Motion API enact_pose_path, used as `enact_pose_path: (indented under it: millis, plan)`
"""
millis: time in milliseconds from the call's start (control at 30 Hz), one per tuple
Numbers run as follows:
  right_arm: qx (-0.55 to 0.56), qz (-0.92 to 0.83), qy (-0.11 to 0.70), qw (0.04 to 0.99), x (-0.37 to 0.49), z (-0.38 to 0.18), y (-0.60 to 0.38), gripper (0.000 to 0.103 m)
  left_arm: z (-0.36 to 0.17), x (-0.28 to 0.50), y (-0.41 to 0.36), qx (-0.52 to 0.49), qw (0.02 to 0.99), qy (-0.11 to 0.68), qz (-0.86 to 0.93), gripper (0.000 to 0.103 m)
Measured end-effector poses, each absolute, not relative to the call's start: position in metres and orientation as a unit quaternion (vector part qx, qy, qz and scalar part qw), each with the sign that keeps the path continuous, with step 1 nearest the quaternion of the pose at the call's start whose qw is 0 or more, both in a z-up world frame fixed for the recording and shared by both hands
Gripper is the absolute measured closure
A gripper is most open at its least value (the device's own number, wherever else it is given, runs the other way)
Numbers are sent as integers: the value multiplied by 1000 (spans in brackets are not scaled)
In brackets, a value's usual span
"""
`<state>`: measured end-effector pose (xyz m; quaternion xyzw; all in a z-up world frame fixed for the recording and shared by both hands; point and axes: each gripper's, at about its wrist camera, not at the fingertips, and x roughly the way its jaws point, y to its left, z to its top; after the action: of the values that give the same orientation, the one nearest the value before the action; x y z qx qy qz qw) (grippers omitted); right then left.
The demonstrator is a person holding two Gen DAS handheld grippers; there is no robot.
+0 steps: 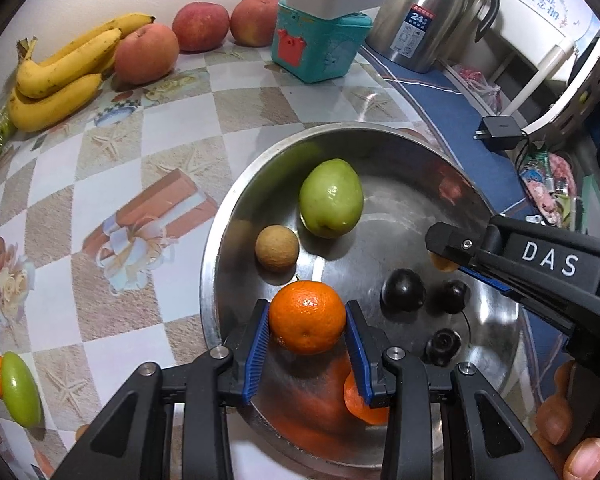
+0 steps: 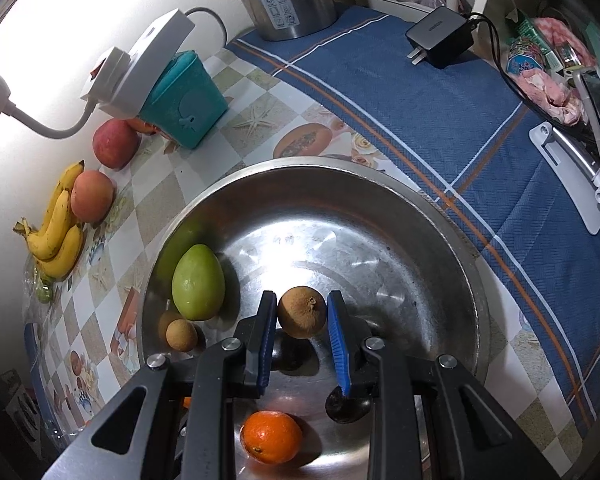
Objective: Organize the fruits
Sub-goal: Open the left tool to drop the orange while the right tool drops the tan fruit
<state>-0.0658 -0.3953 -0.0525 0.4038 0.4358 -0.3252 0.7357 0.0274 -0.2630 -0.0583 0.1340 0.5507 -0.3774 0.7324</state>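
A steel bowl [image 1: 236, 216] [image 2: 452, 240] holds a green fruit [image 1: 331, 199] [image 2: 198, 282], a small brown longan [image 1: 277, 248] [image 2: 182, 335] and dark round fruits [image 1: 403, 290]. My left gripper [image 1: 307, 320] is shut on a tangerine [image 1: 307, 316], held just above the bowl floor; it also shows in the right wrist view [image 2: 271, 436]. My right gripper [image 2: 302, 312] is shut on a brown longan [image 2: 301, 312] over the bowl; in the left wrist view the gripper [image 1: 444, 258] enters from the right.
Bananas [image 1: 60, 76] [image 2: 58, 232], three peaches [image 1: 146, 54] [image 2: 92, 196] and a teal box [image 1: 318, 46] [image 2: 188, 100] under a white power strip stand at the back. A steel thermos [image 1: 424, 16], a black charger [image 2: 440, 36], a blue cloth [image 2: 420, 112]. Green fruit and tangerine [image 1: 18, 388] at left.
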Motion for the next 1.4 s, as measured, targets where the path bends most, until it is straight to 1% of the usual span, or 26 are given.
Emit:
enact_pose_path:
  millis: [600,900,1033,1133,1200,1400]
  plan:
    - [381,-306,450,747,-50,-58,-387,76,-62,51,-244,96,734,575,-349,63]
    - [377,-303,459,746,-46,-62,-384,76,-63,50,-245,103,731,579,-346,63]
    - [376,-303,458,746,-46,-61,-385,76,-62,50,-245,100,729,582,-346,62]
    - [376,-302,459,746,-45,-61,-384,73,-59,51,-244,93,729,581,-350,54]
    - [377,-302,460,745,-45,-62,-384,71,-54,50,-243,92,730,578,-353,53]
    - [375,-301,452,751,-48,-53,-383,70,-38,46,-244,87,732,568,-366,53]
